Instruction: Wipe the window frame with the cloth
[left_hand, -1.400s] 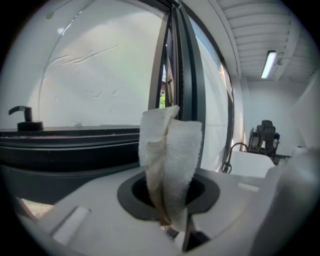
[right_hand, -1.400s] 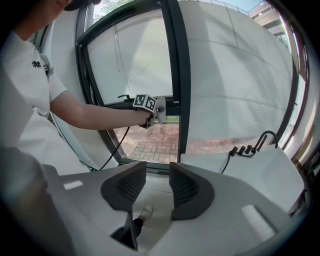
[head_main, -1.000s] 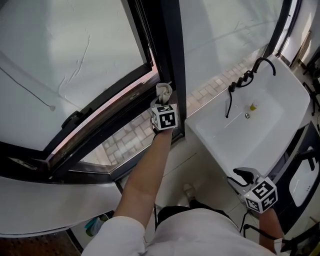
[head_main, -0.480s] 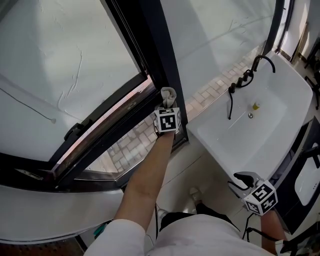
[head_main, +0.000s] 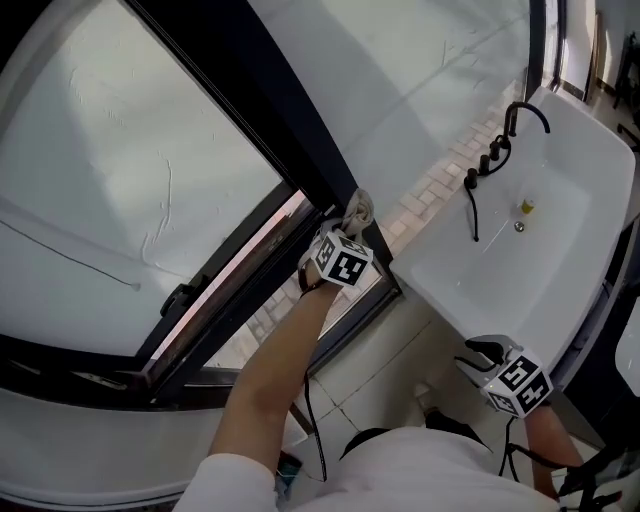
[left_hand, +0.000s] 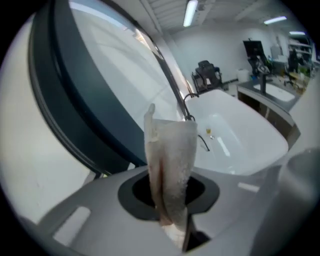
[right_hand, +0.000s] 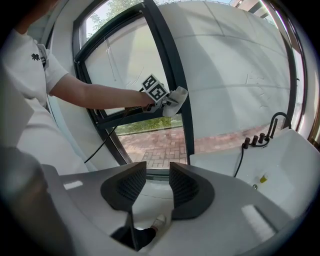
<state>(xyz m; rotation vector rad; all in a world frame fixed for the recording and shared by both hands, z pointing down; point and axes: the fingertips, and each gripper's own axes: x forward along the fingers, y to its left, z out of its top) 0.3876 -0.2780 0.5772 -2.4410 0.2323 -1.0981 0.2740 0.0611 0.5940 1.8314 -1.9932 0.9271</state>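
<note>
The pale crumpled cloth (head_main: 358, 210) is pressed against the dark upright bar of the window frame (head_main: 250, 110), close to the lower corner of the tilted-open sash. My left gripper (head_main: 350, 226) is shut on it. In the left gripper view the cloth (left_hand: 170, 160) stands up out of the jaws and hides their tips, with the frame (left_hand: 75, 100) curving past on the left. My right gripper (head_main: 482, 351) hangs low by the sink's near edge, open and empty. The right gripper view looks between its own parted pads (right_hand: 182, 187) up at the cloth (right_hand: 176, 97) and the frame (right_hand: 170, 75).
A white sink (head_main: 560, 200) with a black tap (head_main: 520, 115) stands right of the window. Brick paving (head_main: 440, 180) shows through the lower glass. The sash's black handle (head_main: 178, 298) sticks out at the left. A cable (head_main: 305, 400) hangs under my left arm.
The head view has swung, so the window now leans more steeply. My left gripper has tilted rightward and still holds the cloth on the upright bar. The right gripper stays low by the sink.
</note>
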